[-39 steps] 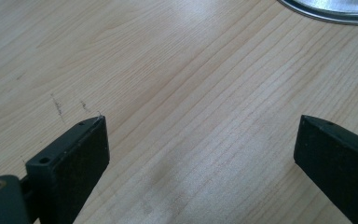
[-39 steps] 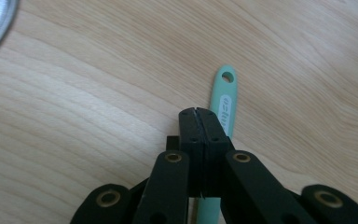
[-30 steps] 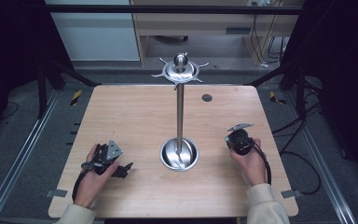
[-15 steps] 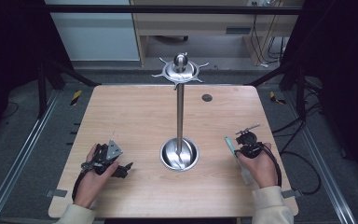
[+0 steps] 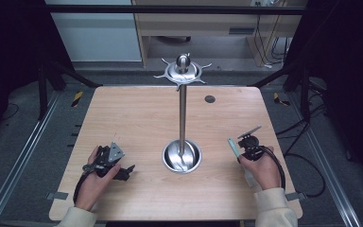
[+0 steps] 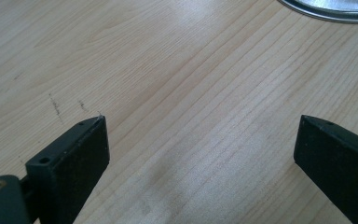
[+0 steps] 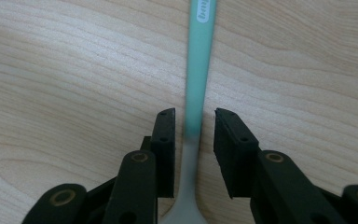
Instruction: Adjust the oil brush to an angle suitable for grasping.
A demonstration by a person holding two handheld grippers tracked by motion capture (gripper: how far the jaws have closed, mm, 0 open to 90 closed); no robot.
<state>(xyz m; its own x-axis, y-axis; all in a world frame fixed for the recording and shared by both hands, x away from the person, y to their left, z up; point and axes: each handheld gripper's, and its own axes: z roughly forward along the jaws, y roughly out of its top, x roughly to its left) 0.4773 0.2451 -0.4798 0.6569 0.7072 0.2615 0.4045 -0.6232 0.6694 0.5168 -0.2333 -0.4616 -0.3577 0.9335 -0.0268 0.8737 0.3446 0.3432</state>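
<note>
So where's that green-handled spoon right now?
The green-handled spoon lies on the wooden table between the right claw's jaws, at the table's right side, right of the steel stand's bowl base.

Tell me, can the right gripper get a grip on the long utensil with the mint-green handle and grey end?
Probably yes. The utensil already lies between the right gripper's black jaws, which have just been closing; small gaps remain either side, and nothing blocks it on the bare wooden table.
</note>
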